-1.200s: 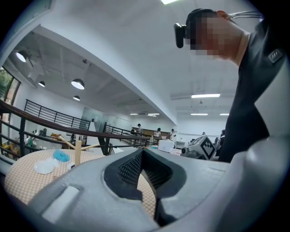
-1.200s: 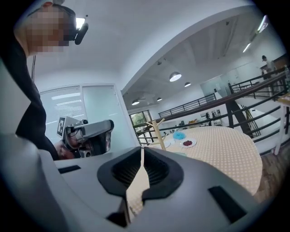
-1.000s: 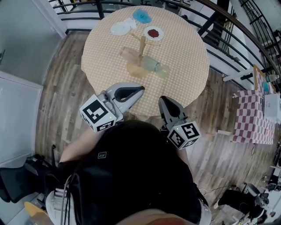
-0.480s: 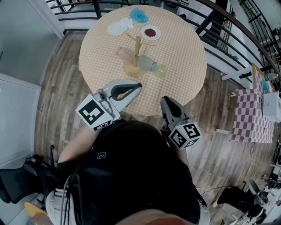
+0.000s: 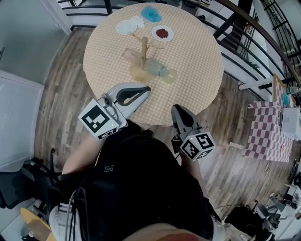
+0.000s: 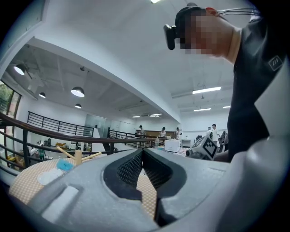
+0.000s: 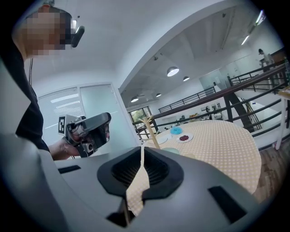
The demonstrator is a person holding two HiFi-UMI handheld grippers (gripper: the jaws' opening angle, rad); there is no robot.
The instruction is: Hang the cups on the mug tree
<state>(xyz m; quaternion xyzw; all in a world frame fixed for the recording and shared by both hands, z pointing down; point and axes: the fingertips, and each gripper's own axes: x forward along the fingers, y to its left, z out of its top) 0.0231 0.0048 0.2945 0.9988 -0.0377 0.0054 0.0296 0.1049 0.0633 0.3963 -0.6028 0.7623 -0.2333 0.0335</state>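
Table point(image 5: 197, 56) condition: round, covered with a checked cloth, at 12 o'clock from the person in the head view. The mug tree point(image 5: 144, 45) stood upright near the middle of the cloth. The cups lay on the cloth around its foot: a pink cup point(image 5: 131, 56) at 8 o'clock from the trunk, a yellow cup point(image 5: 139, 73) at 6 o'clock, and a green cup point(image 5: 157, 69) at 5 o'clock, tipped on its side. Beyond the tree sat a white plate point(image 5: 129, 27) at 11 o'clock, a blue dish point(image 5: 151, 13) at 12 o'clock and a plate with red contents point(image 5: 163, 34) at 1 o'clock.

The left gripper point(image 5: 146, 89) was over the near edge of the table, at 6 o'clock from the tree and well apart from the cups. Its own view showed the jaws pressed together with nothing between them (only cloth visible behind the ribbed pads). The right gripper point(image 5: 176, 108) was just at the table's near rim, at 5 o'clock from the tree. Its jaws were likewise closed to a thin slit and gripped nothing.

From the right gripper view, the tree and plates sat at 12 o'clock past the closed tips, and the left gripper appeared at 9 o'clock, held in a hand point(image 7: 60, 149).
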